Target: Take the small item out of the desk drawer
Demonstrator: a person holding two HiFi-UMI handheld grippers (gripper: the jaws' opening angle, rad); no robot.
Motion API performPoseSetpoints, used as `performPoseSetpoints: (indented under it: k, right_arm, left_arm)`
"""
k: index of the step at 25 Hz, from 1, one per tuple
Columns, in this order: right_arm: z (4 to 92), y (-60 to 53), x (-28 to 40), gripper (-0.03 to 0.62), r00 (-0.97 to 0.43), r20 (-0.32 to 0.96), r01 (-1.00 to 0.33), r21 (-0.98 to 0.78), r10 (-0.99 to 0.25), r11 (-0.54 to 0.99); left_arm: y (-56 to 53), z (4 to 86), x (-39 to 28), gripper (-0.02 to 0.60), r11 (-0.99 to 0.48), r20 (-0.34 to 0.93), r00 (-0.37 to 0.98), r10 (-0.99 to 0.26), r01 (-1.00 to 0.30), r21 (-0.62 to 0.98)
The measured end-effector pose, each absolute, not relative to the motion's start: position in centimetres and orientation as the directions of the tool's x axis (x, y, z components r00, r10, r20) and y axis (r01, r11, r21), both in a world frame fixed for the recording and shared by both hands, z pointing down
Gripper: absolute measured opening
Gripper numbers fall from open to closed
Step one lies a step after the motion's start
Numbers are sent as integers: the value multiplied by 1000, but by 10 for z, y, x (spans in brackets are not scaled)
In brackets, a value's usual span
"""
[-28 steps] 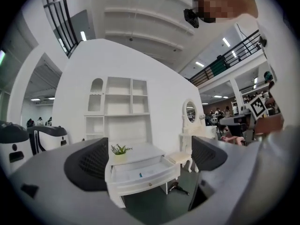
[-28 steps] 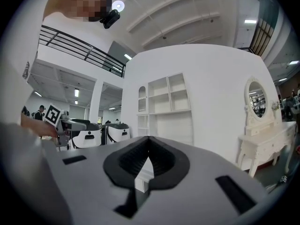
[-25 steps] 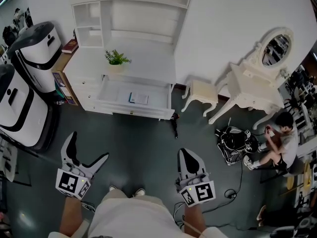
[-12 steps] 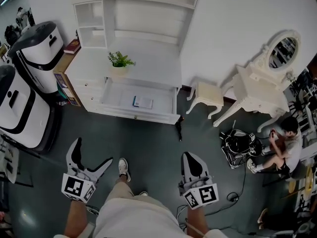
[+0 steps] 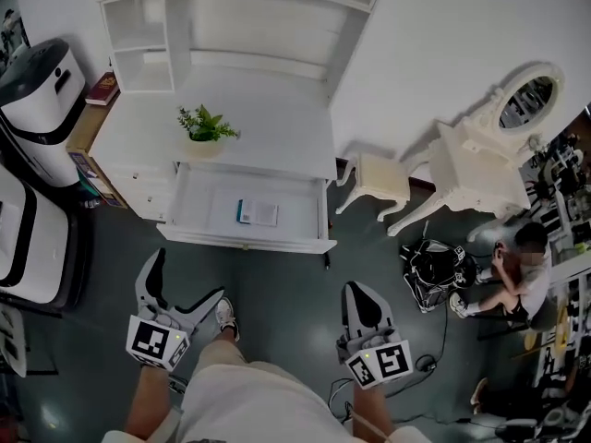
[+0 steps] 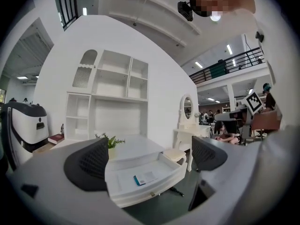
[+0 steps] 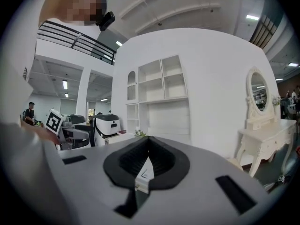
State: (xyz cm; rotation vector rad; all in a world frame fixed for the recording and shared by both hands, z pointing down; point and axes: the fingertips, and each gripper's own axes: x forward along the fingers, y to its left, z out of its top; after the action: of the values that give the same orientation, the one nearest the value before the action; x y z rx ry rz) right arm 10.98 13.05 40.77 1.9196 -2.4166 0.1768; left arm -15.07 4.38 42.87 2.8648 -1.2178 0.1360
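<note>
The white desk [image 5: 277, 109] has its drawer [image 5: 199, 201] pulled open. Inside lies a small flat item [image 5: 258, 212], white with a blue edge, also seen in the left gripper view as the small item [image 6: 144, 178] on the drawer floor [image 6: 161, 170]. My left gripper [image 5: 187, 277] hangs open in front of the drawer's left end, well short of it, with nothing between its pads [image 6: 89, 165]. My right gripper [image 5: 360, 291] is held lower right of the drawer, its jaws pressed together; the right gripper [image 7: 147, 149] points at the shelf unit.
A potted plant [image 5: 205, 123] stands on the desk top. A stool [image 5: 374, 175] and a vanity table [image 5: 480, 160] stand to the right. On the floor are a black bag [image 5: 434, 264] and a seated person [image 5: 512, 266]. White-and-black machines [image 5: 37, 81] stand at the left.
The person has stepped closer, so the desk and its open drawer sit nearer to both grippers. Neither gripper's jaws have changed.
</note>
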Motion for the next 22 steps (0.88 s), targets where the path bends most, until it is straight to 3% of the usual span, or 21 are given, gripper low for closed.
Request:
performPoseSetpoints:
  k: [11,22]
  right_arm:
    - [388,-30,77,9,-166,162,-986,-29,-973,163]
    - [399,-56,133,9,-69,173,-997,-48,-983,62]
  left_arm:
    - [-132,450,-142,534,-801,130,799,-586,-596,51]
    - [-177,500,-65,534,-890,244,868,-432,-454,38]
